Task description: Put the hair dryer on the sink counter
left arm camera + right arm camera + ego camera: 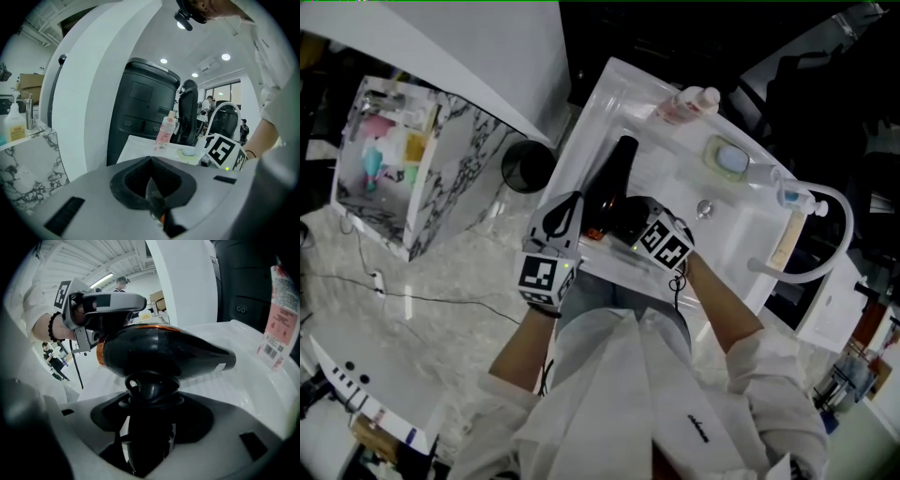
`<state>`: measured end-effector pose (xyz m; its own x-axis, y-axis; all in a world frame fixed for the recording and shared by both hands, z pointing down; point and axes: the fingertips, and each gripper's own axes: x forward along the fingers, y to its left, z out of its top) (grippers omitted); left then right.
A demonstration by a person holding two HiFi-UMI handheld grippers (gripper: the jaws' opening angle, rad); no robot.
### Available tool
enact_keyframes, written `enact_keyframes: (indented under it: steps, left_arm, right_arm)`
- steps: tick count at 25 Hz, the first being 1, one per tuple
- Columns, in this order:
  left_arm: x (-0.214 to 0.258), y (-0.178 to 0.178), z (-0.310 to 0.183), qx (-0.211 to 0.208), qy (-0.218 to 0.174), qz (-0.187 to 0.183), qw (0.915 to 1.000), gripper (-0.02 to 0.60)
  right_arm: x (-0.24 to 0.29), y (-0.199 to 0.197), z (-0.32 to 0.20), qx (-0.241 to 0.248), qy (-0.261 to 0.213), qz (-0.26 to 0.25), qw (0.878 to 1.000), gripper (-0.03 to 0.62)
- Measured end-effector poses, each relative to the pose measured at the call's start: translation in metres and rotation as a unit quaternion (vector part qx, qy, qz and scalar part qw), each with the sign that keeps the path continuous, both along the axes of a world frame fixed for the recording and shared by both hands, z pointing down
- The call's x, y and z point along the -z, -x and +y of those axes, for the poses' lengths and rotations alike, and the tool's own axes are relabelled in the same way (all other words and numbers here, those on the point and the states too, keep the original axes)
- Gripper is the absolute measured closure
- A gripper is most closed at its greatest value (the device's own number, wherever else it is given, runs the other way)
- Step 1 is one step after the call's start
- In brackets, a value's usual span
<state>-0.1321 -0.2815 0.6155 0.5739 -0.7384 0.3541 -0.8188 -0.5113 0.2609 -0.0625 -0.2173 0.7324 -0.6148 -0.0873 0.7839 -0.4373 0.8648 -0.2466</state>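
The black hair dryer (615,184) with an orange ring at its back lies over the near-left part of the white sink counter (602,105), nozzle pointing away. My right gripper (643,231) is shut on its handle; in the right gripper view the handle (149,394) runs down between the jaws and the body (164,350) lies crosswise above. My left gripper (565,217) is right beside the dryer's back end, seen also as the grey left gripper (105,303). In the left gripper view the jaws sit in a dark hollow (152,187) and their state is unclear.
A pink bottle (686,103) stands at the counter's far edge. A soap dish (728,157), a pump bottle (789,194) and a white curved faucet (830,230) are on the right. A black bin (528,165) and a marble-patterned shelf unit (455,178) stand on the floor at left.
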Motion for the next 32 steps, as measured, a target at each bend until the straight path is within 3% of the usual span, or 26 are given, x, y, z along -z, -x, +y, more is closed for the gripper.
enact_keyframes:
  steps: [16,27,32]
  left_arm:
    - [-0.015,-0.007,0.012,-0.008,0.022,-0.008,0.9997,0.558]
    - [-0.008,-0.01,0.009,-0.006,0.017,-0.007,0.9998,0.558]
    - [-0.003,-0.012,0.01,-0.006,0.012,-0.011,0.9998,0.558]
  right_arm:
    - [-0.006,0.001,-0.002,0.013,0.001,0.0,1.0,0.292]
    - [0.004,-0.001,-0.006,-0.007,0.005,-0.033,0.999,0.229]
    - [0.014,-0.007,-0.006,-0.015,-0.001,-0.043,0.999,0.229]
